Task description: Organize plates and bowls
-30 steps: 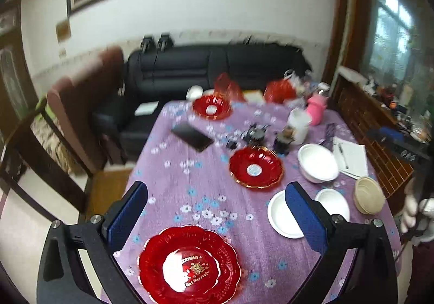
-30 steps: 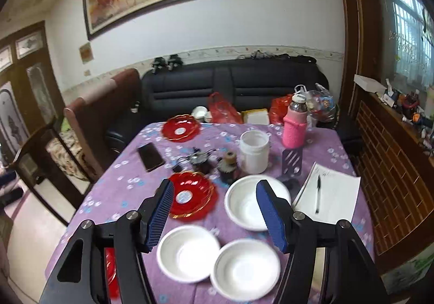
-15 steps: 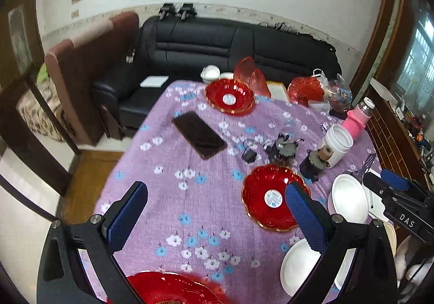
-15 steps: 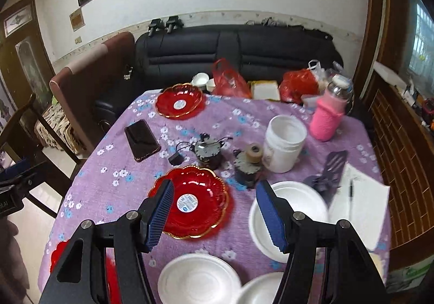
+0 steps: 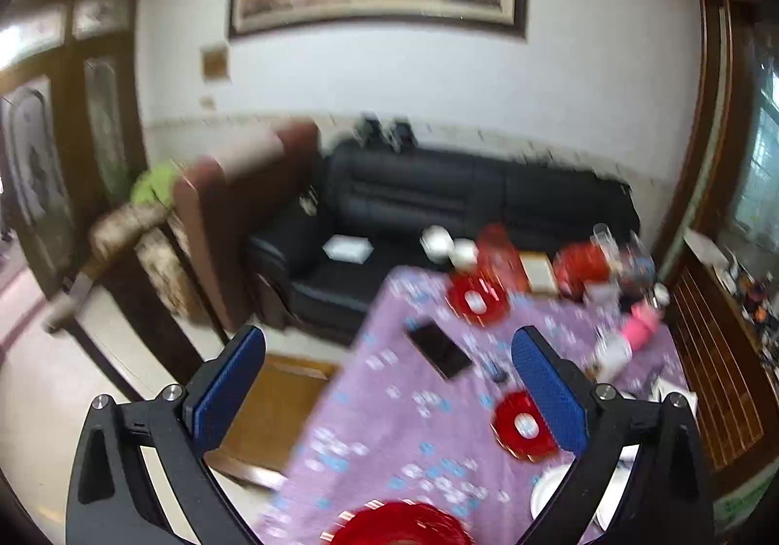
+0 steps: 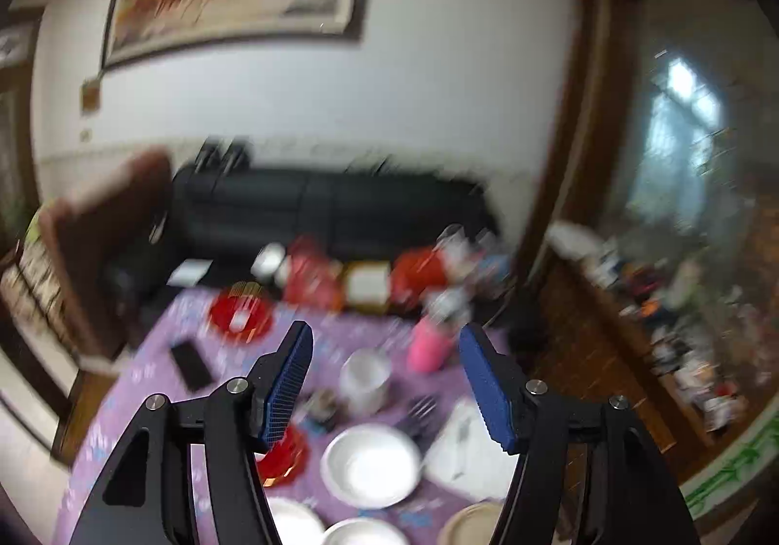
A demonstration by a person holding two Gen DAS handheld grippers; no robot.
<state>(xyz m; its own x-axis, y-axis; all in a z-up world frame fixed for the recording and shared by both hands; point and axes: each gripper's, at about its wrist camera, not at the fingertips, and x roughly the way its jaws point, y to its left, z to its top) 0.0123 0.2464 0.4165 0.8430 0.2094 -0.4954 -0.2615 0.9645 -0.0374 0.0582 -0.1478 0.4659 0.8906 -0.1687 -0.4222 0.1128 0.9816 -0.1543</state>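
Note:
Both views are motion-blurred. My left gripper (image 5: 387, 360) is open and empty, held above the near left side of the purple floral table (image 5: 389, 418). Red plates lie at the near edge (image 5: 397, 526), mid-table (image 5: 518, 426) and the far end (image 5: 474, 301). My right gripper (image 6: 384, 365) is open and empty above the table's right side. Below it are a large white bowl (image 6: 371, 464), two white bowls at the near edge (image 6: 292, 523) (image 6: 365, 533), a tan bowl (image 6: 470, 528) and a red plate (image 6: 282, 455) behind the left finger.
A black phone (image 5: 440, 349), a white tub (image 6: 365, 374), a pink bottle (image 6: 428, 348), small dark objects and a notepad (image 6: 465, 447) share the table. A black sofa (image 5: 462, 204) stands behind it, wooden chairs on the left, a wooden sideboard on the right.
Both grippers have tilted upward and pulled back, so the wall and painting now fill the upper views and the table sits lower. Nothing was gripped; the dishes have not moved.

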